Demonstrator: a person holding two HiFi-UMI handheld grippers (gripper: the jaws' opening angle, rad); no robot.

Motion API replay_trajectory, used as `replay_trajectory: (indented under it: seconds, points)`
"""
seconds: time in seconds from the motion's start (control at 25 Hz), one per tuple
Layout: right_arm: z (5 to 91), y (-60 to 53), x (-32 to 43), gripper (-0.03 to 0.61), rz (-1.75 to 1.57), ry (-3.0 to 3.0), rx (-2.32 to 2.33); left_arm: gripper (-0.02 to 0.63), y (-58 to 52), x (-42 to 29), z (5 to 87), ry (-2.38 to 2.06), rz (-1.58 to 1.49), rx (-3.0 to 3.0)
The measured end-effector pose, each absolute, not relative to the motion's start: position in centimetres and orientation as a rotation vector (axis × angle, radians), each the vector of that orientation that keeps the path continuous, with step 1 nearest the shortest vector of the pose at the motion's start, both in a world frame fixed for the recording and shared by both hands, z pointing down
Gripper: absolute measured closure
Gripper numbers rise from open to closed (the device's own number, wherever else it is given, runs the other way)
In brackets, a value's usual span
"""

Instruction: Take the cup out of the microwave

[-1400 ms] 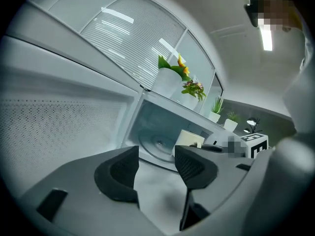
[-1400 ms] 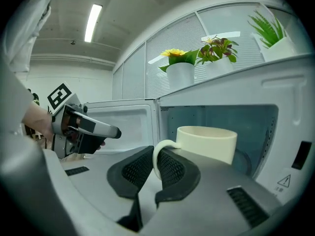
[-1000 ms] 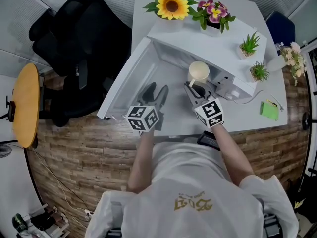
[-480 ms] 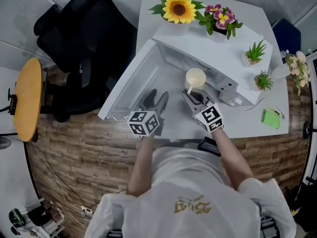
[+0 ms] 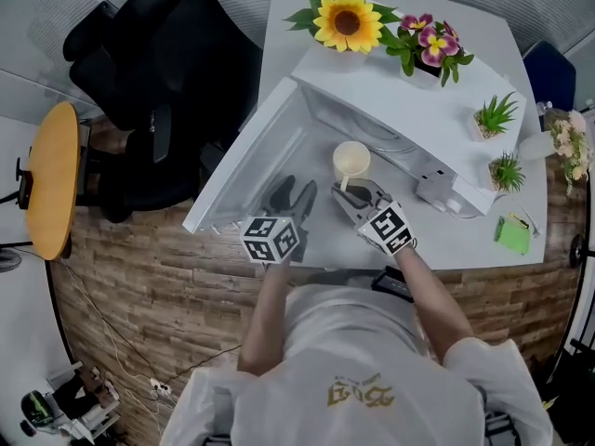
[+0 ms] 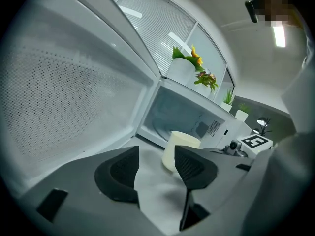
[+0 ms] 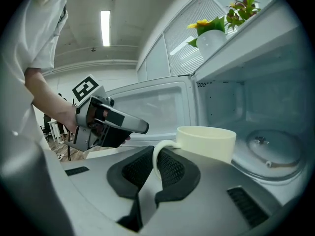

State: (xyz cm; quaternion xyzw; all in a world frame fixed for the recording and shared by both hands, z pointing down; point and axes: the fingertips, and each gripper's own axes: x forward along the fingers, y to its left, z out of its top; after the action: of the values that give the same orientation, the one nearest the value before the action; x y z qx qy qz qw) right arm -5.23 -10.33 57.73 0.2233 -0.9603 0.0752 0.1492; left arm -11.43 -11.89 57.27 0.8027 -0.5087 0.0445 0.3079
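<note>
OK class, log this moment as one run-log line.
cup: outside microwave, door open | right gripper: shut on cup handle | left gripper: open, empty

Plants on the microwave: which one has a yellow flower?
The sunflower at the head view's left end; its neighbour blooms pink, the two small plants are plain green.

There is 1 cup [image 5: 351, 162], 1 microwave [image 5: 409, 110] and 2 grippers: left gripper [image 5: 293, 194], right gripper [image 5: 352, 197]. Also 3 bunches of flowers [image 5: 347, 23] [image 5: 429, 43] [image 5: 569, 134], 2 small green plants [image 5: 495, 114] [image 5: 507, 170], 1 black chair [image 5: 158, 91] — and 1 round table [image 5: 51, 179].
</note>
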Motion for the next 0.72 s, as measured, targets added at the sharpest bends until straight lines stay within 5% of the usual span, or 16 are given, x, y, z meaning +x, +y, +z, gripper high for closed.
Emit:
replay_trajectory:
  seconds: [0.72]
  points:
    - [60.7, -9.8, -7.6, 0.541, 0.178, -2.774, 0.486, 0.388, -11.9, -12.4, 59.5, -1.352, 0.143, 2.065]
